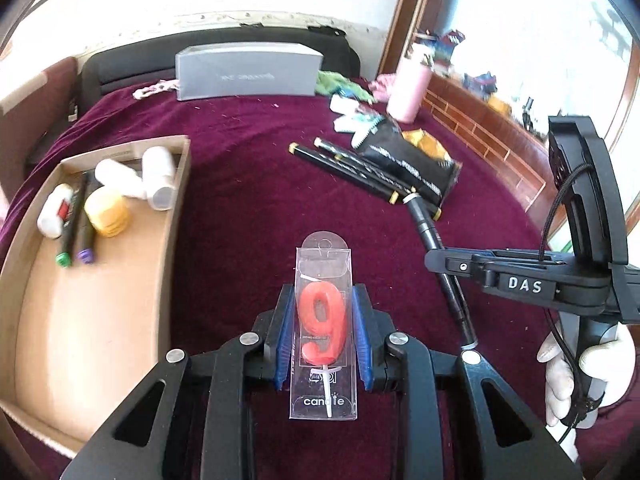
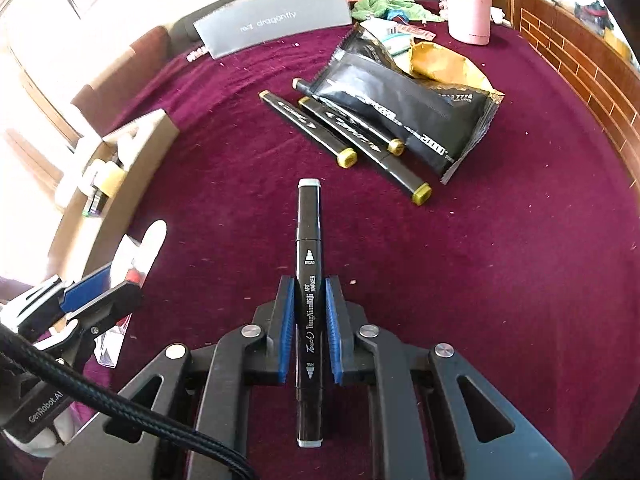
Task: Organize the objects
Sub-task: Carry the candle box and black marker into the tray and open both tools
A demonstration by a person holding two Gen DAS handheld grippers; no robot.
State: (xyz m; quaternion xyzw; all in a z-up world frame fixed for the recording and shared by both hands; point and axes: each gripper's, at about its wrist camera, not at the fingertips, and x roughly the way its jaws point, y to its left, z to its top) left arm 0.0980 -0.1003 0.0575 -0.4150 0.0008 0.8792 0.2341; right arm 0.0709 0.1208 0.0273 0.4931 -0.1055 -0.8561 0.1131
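My left gripper (image 1: 322,300) is shut on a clear pack with a red number-9 candle (image 1: 322,324), held above the maroon cloth to the right of the cardboard tray (image 1: 100,320). My right gripper (image 2: 308,292) is shut on a black art marker (image 2: 308,248) with grey caps, pointing forward. That marker and the right gripper (image 1: 440,258) also show at the right of the left wrist view. The left gripper (image 2: 100,292) shows at the lower left of the right wrist view. Three black markers with gold caps (image 2: 344,136) lie on the cloth beside a black pouch (image 2: 404,104).
The tray holds white bottles (image 1: 158,176), a yellow jar (image 1: 107,210) and two markers (image 1: 74,224). A grey box (image 1: 248,70), a pink bottle (image 1: 410,90), a green cloth (image 2: 384,4) and a gold wrapper (image 2: 444,64) lie at the back. A wooden edge (image 2: 576,64) runs along the right.
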